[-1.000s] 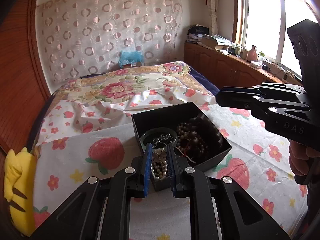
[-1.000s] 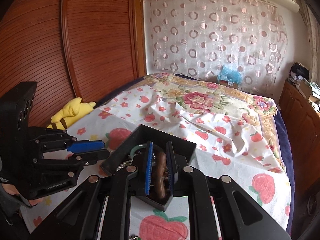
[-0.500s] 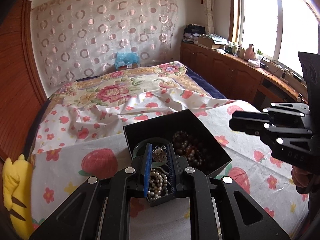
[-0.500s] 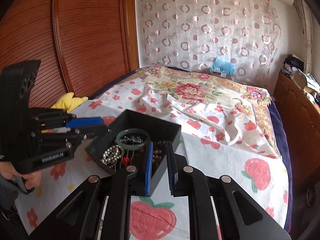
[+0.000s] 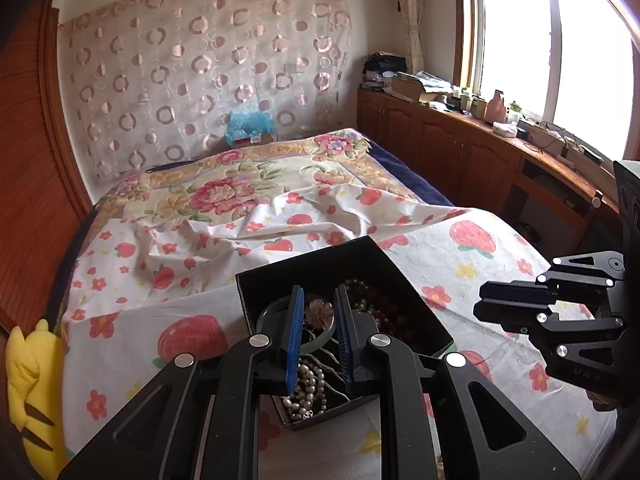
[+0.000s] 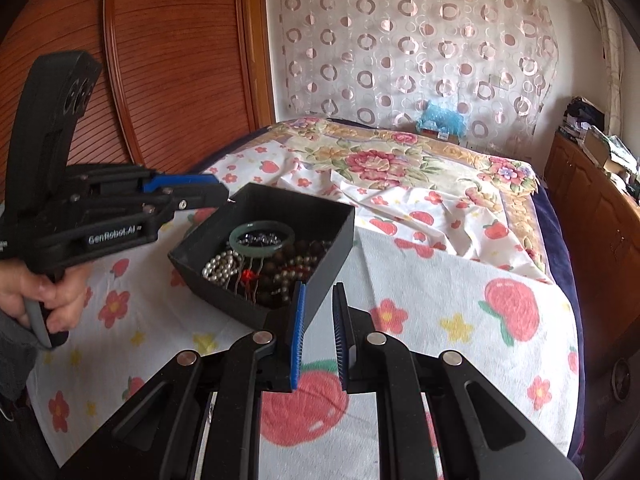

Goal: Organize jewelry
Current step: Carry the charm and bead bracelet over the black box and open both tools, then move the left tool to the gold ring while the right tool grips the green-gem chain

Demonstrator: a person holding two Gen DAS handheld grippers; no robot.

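On the bed (image 5: 460, 264), by its near edge:
Box: black box (image 6: 324, 236) sits on the strawberry-print sheet (image 6: 432, 292), open-topped.
Contents: green bangle (image 6: 262, 237), pearl strand (image 5: 308, 388), dark bead strands (image 5: 380, 312), a leaf-shaped metal ornament (image 5: 320, 312), a red-stoned piece (image 6: 247, 275); all lie inside the box.
Left claw (image 5: 318, 336): above the box's near part, jaws narrow and opening; nothing gripped between them, the jewelry seen through the gap lies lower.
Right claw (image 6: 318, 332): beside the box's near right corner, jaws narrow, empty; sheet shows between them.
Hand (image 6: 44, 296): grips the left claw's handle.
Surroundings: yellow plush toy (image 5: 32, 380) at the bed's left edge.
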